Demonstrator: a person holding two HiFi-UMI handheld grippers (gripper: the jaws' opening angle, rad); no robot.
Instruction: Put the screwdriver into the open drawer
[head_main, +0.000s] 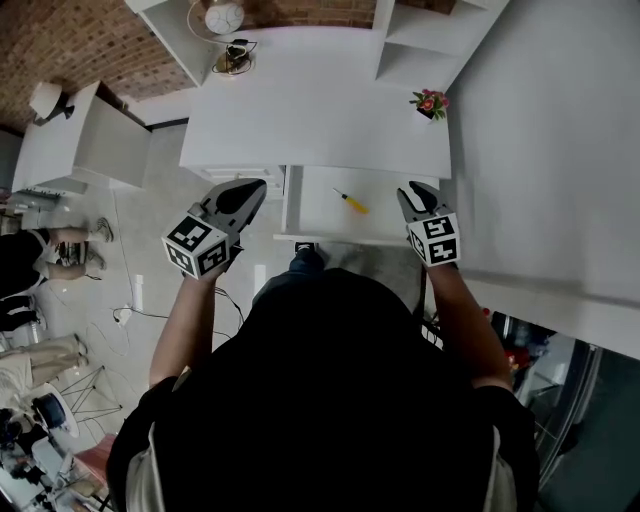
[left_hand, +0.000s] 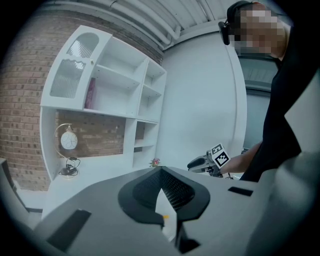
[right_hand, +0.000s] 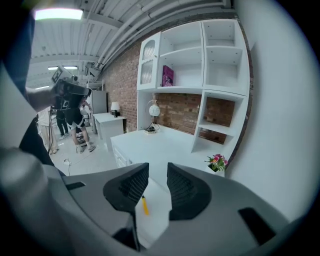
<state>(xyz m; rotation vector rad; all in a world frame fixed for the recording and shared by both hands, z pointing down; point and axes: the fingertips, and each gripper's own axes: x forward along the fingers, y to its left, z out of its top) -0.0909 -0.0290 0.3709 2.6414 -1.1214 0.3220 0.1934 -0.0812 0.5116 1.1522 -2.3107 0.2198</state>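
Observation:
A small screwdriver with a yellow handle lies inside the open white drawer, which is pulled out from the white desk. My right gripper hovers over the drawer's right end, open and holding nothing. In the right gripper view the screwdriver shows through the gap of the right gripper. My left gripper hangs just left of the drawer with its jaws together and empty. In the left gripper view a speck of the yellow handle shows below the left gripper.
A flower pot stands at the desk's back right and a clock on the shelf behind. A white wall runs along the right. A second white table and people stand at the left, with cables on the floor.

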